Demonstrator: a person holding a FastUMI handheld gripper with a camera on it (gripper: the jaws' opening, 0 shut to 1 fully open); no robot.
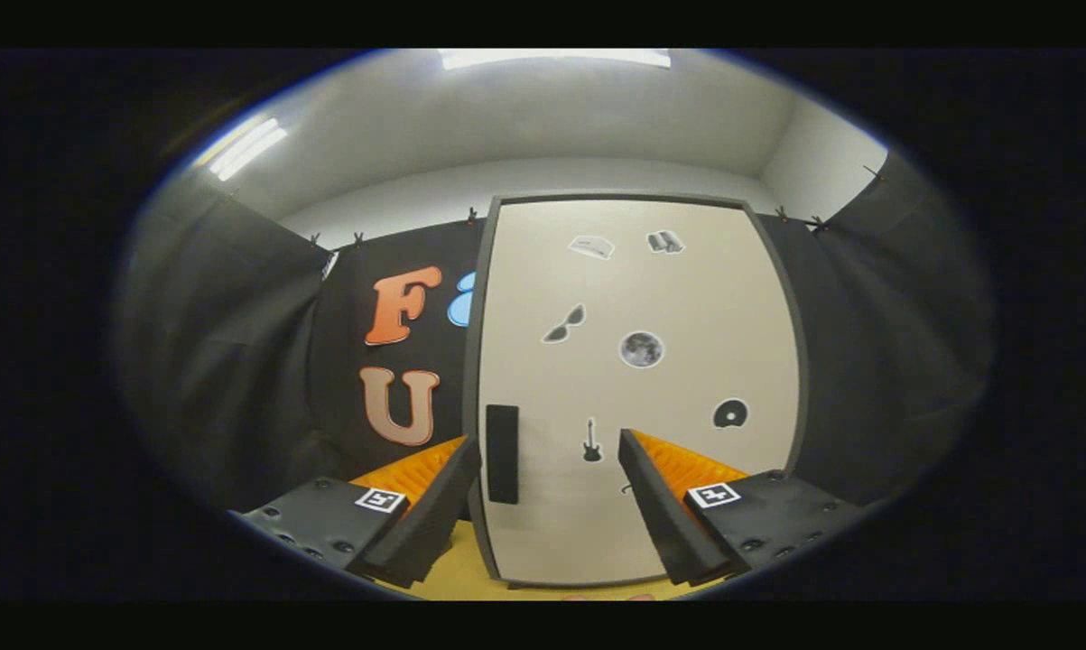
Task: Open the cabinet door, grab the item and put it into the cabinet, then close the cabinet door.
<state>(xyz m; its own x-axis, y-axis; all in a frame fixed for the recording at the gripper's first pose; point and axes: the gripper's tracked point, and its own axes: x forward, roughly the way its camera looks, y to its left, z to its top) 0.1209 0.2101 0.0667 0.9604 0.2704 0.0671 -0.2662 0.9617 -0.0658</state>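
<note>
Cabinet door shut, upright, long axis vertical, facing the tongs just ahead of them; contents hidden. Dark vertical handle near its left edge, low, just inside the left finger. Small stickers dot the panel. Tongs released, fingers spread, gripping nothing. Yellow worktop below.

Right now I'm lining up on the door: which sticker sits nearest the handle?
The guitar sticker, low on the door, just beside the handle, between the open gripper's fingers. The others sit higher.
</note>
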